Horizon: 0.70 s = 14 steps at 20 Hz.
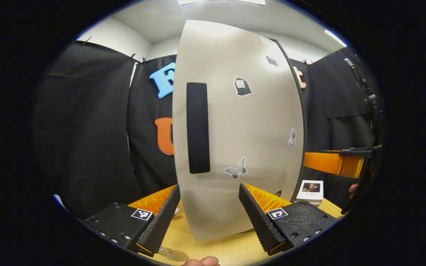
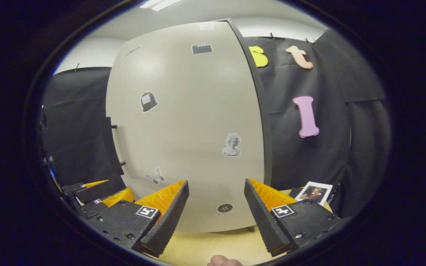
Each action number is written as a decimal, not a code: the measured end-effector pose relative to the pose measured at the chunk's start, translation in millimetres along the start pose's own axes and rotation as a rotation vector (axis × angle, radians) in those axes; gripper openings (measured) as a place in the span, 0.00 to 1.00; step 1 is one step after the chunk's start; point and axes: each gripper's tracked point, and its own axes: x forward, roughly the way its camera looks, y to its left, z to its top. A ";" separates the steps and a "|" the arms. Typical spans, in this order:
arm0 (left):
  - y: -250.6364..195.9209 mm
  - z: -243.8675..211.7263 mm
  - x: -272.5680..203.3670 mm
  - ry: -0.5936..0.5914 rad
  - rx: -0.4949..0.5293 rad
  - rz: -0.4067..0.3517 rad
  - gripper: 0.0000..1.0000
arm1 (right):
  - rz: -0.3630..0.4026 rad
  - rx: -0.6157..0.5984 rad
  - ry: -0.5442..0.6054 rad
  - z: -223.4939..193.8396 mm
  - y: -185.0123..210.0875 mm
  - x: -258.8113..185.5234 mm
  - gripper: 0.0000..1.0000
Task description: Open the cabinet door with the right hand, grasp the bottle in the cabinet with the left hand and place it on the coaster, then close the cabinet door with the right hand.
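Facing us, pale cabinet door bears stickers.

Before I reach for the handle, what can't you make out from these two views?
- Bottle: hidden behind the shut cabinet door in both views.
- Coaster: a clear round thing at the bottom edge of the left gripper view, cut off by the edge; may be it.
- Handle: plain in the left gripper view; in the right gripper view it sits edge-on at the door's left side.
- Small card: picture too small to read.
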 end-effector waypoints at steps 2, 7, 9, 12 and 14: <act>0.1 7.1 2.4 -0.022 -0.008 -0.025 0.96 | -0.045 -0.027 -0.009 0.8 0.8 -2.9 0.97; 12.2 4.1 7.1 -0.002 -0.051 0.027 0.96 | -0.092 -0.037 0.001 -8.3 8.0 -10.6 0.97; 10.6 -3.3 2.5 0.032 -0.042 0.032 0.96 | -0.115 -0.058 0.001 -10.0 5.2 -12.9 0.97; 5.5 12.4 11.0 -0.029 -0.022 0.007 0.95 | -0.153 -0.103 -0.032 -8.0 -3.9 -12.6 0.97; 1.6 14.9 18.9 -0.041 -0.029 -0.018 0.95 | -0.183 -0.132 -0.081 3.9 -9.0 -15.1 0.97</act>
